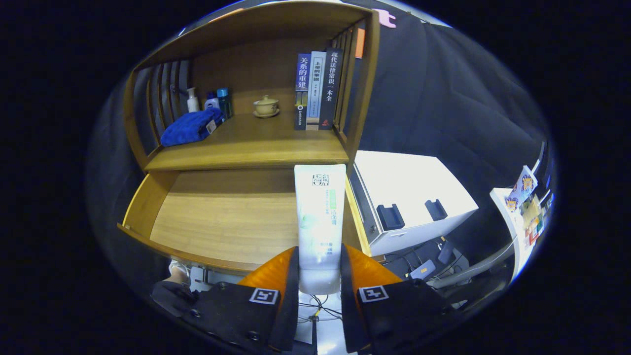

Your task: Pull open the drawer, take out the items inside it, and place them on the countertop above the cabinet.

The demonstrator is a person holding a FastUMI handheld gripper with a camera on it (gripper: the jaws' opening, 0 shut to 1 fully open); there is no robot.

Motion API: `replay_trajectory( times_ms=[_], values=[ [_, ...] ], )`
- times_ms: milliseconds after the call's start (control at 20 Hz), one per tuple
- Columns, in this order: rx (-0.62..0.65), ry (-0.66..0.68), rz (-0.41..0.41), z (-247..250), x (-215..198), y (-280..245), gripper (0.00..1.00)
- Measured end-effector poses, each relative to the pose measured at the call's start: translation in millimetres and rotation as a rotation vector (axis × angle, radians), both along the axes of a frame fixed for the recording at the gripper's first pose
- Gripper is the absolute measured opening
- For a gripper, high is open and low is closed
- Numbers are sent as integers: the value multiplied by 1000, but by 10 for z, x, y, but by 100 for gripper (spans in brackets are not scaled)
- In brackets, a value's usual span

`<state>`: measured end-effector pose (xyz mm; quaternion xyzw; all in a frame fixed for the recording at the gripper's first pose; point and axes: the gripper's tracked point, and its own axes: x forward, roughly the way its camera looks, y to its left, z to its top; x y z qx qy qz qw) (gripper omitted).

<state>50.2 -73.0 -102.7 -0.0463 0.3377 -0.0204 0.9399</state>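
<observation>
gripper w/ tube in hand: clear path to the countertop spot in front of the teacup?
Probably yes. The gripper is shut on the white tube above the open drawer; the countertop lies just beyond, bare between the blue towel and the books, teacup behind.

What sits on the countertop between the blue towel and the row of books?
In the gripper view, a lidded teacup on a saucer stands between the blue towel and the books; the rest is bare wood. The hand-held gripper clamps the white tube.

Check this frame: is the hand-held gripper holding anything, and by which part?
Yes. The hand-held gripper is shut on the white tube, both fingers pressing its cap end; the rest of the tube sticks out ahead over the open drawer.
</observation>
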Motion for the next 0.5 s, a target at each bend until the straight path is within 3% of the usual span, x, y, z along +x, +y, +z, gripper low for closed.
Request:
replay_trajectory(
  times_ms=[200, 500],
  values=[
    [90, 15, 31, -200, 80, 114, 45],
    [115, -36, 64, -191, 87, 111, 46]
  ],
)
